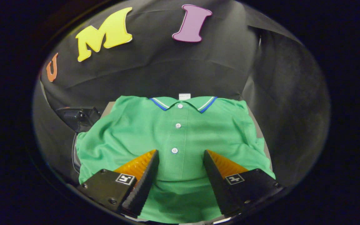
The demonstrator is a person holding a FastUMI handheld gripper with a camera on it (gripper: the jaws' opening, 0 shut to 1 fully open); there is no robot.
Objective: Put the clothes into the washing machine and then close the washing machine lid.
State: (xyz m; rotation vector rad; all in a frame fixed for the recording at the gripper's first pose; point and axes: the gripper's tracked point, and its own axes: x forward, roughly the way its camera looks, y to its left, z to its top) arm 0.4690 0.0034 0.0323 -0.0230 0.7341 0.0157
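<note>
At far left a dark fixture (78, 118) sits beside the desk (258, 125); the green polo shirt (180, 140) lies flat, collar far. Your gripper (180, 156) hovers over its placket, jaws wide apart and holding nothing. Lower them, gathering a full fold of cloth, not one thin layer.

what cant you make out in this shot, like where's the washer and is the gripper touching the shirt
- Washing machine: in the gripper view the spread green polo shirt with blue-striped collar covers the surface beneath; a dark object beside its sleeve is too dim to identify.
- Contact: the open gripper has its fingers either side of the button placket; whether they touch the fabric cannot be told.
- The white neck label is too small to read.
- The shirt's hem is hidden behind the gripper body.
</note>
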